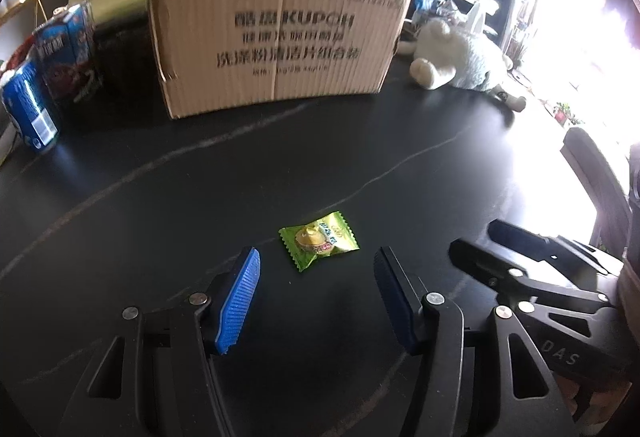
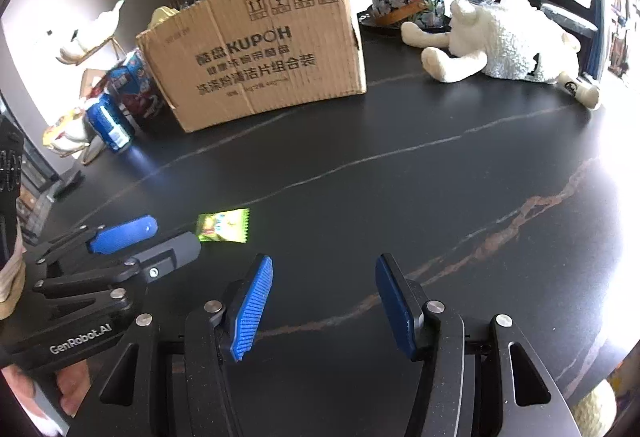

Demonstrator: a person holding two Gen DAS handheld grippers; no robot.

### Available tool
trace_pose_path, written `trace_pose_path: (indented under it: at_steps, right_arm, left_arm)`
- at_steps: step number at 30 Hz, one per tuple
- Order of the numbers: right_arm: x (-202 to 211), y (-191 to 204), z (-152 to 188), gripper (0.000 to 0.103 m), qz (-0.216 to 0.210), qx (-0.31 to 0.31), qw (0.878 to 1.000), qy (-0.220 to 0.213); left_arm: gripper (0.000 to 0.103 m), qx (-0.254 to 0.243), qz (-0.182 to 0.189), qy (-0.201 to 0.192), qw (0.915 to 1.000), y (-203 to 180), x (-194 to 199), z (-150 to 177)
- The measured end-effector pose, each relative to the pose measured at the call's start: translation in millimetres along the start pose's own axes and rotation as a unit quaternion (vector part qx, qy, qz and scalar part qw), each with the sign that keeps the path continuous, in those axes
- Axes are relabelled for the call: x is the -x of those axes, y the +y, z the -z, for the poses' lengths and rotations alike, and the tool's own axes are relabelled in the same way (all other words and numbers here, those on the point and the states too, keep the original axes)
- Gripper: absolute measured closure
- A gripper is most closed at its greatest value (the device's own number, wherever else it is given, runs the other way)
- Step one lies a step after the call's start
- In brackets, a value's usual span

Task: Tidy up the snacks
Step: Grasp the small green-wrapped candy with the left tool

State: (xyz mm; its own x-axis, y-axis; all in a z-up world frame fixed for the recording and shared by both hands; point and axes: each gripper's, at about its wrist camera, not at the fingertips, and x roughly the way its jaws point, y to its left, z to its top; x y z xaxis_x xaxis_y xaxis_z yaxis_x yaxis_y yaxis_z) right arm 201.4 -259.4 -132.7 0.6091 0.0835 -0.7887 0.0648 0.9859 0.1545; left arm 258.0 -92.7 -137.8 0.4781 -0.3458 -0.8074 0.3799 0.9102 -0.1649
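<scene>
Green snack packet [image 1: 319, 240] lies flat on dark tabletop [image 1: 160, 197], just ahead of left hand-held gripper [image 1: 316, 269], jaws spread, empty. Right hand-held gripper [image 2: 324, 269] spread, empty, beside it. Cardboard box [image 1: 276, 33] behind.

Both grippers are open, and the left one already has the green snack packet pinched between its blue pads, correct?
Not pinched. In the left wrist view the small green snack packet lies flat on the dark table just ahead of the open left gripper, touching neither pad. The right gripper is open too.
</scene>
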Motion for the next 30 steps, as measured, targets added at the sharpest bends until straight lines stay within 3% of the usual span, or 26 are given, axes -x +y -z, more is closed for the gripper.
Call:
trace_pose_path:
  at_steps: [11,13,15,21,30]
  right_arm:
    - [-14.8,-6.8,-3.3,0.048,0.013,-0.009,1.000,0.000]
    - [-16.6,-6.9,-3.6,0.048,0.010,-0.011,1.000,0.002]
    - [-17.7,-7.0,-3.6,0.048,0.007,-0.013,1.000,0.002]
    - [-18.0,-6.1,-3.9,0.048,0.000,-0.013,1.000,-0.001]
    - [-6.7,-0.3,-6.8,0.048,-0.007,-0.007,1.000,-0.012]
  left_arm:
    - [0.052,0.022,-0.012,0.004,0.9997,0.2,-27.7,-7.0]
    - [0.056,0.024,-0.013,0.003,0.9996,0.6,-28.6,-8.3]
    - [0.067,0.026,-0.018,0.002,0.9995,0.4,-28.7,-8.0]
    - [0.079,0.036,-0.010,-0.001,0.9993,-0.4,-26.7,-4.2]
    - [0.081,0.040,-0.003,-0.014,0.9991,0.4,-9.4,-3.7]
